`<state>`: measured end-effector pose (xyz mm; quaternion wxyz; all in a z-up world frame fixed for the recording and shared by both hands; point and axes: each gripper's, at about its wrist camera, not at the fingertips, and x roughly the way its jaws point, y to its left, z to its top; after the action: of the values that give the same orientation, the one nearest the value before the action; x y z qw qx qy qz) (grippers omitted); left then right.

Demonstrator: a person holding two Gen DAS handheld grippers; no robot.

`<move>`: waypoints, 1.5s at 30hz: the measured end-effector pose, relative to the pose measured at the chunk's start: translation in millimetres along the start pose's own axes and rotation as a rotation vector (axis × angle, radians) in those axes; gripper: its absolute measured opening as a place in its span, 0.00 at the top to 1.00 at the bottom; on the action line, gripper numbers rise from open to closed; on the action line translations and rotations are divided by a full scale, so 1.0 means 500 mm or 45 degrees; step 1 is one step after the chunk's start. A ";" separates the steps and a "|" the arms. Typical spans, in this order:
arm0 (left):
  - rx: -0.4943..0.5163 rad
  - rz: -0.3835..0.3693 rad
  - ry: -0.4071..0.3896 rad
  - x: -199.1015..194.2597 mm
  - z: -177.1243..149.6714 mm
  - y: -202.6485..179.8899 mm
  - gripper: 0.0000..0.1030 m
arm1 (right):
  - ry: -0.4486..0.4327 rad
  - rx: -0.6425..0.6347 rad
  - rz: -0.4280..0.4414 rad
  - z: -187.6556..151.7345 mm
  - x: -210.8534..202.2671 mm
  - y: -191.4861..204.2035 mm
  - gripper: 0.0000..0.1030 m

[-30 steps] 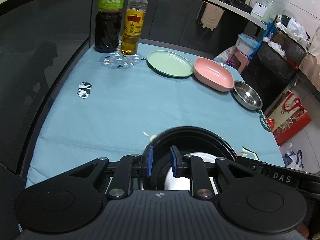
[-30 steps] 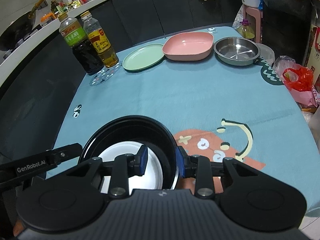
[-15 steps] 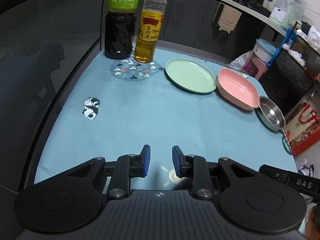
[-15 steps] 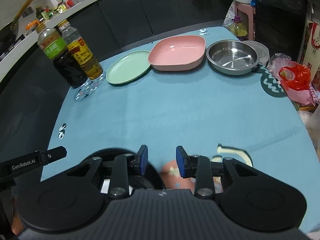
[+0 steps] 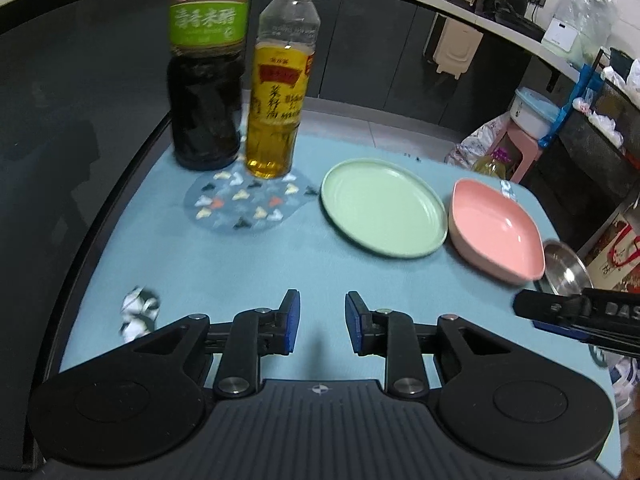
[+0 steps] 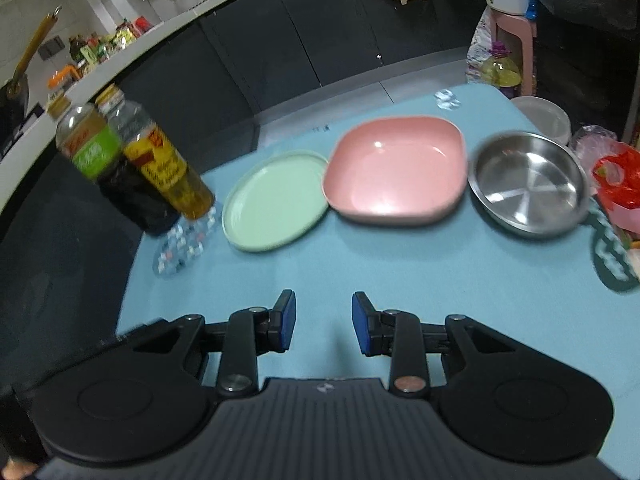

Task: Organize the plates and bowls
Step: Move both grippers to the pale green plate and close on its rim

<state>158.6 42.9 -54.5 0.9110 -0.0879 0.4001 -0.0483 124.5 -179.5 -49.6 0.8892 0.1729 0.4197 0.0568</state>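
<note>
A row of dishes stands at the far side of the blue tablecloth point(image 5: 240, 272): a round green plate point(image 5: 384, 208) point(image 6: 276, 200), a squarish pink bowl point(image 5: 496, 228) point(image 6: 396, 168) touching its right edge, and a steel bowl point(image 5: 566, 272) point(image 6: 528, 184) further right. My left gripper point(image 5: 322, 320) hovers open over bare cloth, short of the green plate, with nothing between its blue pads. My right gripper point(image 6: 324, 324) is also open and holds nothing, short of the gap between plate and pink bowl. Its side shows at the right edge of the left wrist view point(image 5: 580, 312).
A dark sauce bottle point(image 5: 206, 80) and an oil bottle point(image 5: 280, 92) stand at the far left by a patterned round mat point(image 5: 244, 204). A white dish point(image 6: 544, 118) sits beyond the steel bowl. A red bag point(image 6: 616, 172) and a dark green coaster point(image 6: 612, 256) lie at the right edge.
Both grippers have moved forward over the table toward the dishes. The black pan with the white plate inside has dropped out of both views. The left jaws stand wider than before.
</note>
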 end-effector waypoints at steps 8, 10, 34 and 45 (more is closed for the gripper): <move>-0.027 -0.034 -0.034 0.079 0.056 -0.004 0.76 | 0.021 0.071 0.035 0.055 0.092 0.010 0.72; -0.051 -0.028 -0.027 0.101 0.065 -0.001 0.76 | 0.030 0.081 0.033 0.062 0.111 0.011 0.72; -0.181 0.012 0.017 0.241 0.106 -0.006 0.76 | 0.078 0.130 -0.042 0.099 0.221 0.002 0.72; -0.080 0.042 -0.008 0.245 0.102 -0.027 0.85 | 0.046 0.043 -0.069 0.098 0.232 0.014 0.86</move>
<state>278.8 16.4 -106.0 0.9096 -0.1099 0.4001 -0.0203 236.7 -157.0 -102.4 0.8797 0.1753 0.4412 0.0288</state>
